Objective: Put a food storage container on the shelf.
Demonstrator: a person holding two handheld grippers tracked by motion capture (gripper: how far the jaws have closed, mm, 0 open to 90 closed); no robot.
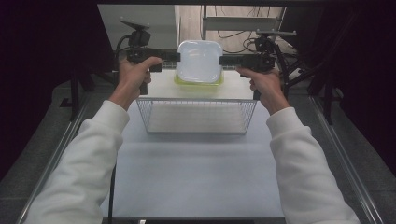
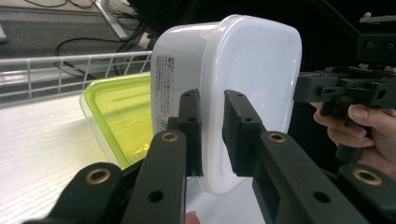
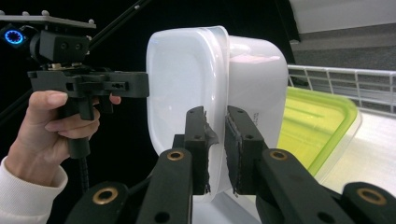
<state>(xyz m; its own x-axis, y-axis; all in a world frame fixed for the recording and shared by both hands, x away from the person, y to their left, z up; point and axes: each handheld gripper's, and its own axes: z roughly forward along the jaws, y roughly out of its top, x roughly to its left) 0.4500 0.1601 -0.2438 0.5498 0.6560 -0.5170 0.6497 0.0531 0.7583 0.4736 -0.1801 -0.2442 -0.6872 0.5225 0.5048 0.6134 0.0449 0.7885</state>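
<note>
The tub [image 1: 199, 59] is milky white and see-through-ish, with a small label of dark print [image 2: 164, 88] on its side, and the lid [image 2: 122, 114] lying behind it is bright lime green with a clear rim. Both sets of tongs [image 2: 212, 126] [image 3: 215, 140] are matte black with brass-coloured rivets. The wire basket [image 1: 196, 116] is pale silvery grey mesh, the bench [image 1: 196, 177] plain white, and the sleeves [image 1: 84, 163] white too.

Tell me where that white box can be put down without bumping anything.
Widest bare patch: the table in front of the wire basket, between the two sleeves. The basket itself looks empty too. It is crowded behind the basket, where the green-lidded box sits right under the white box held by the left gripper and right gripper.
</note>
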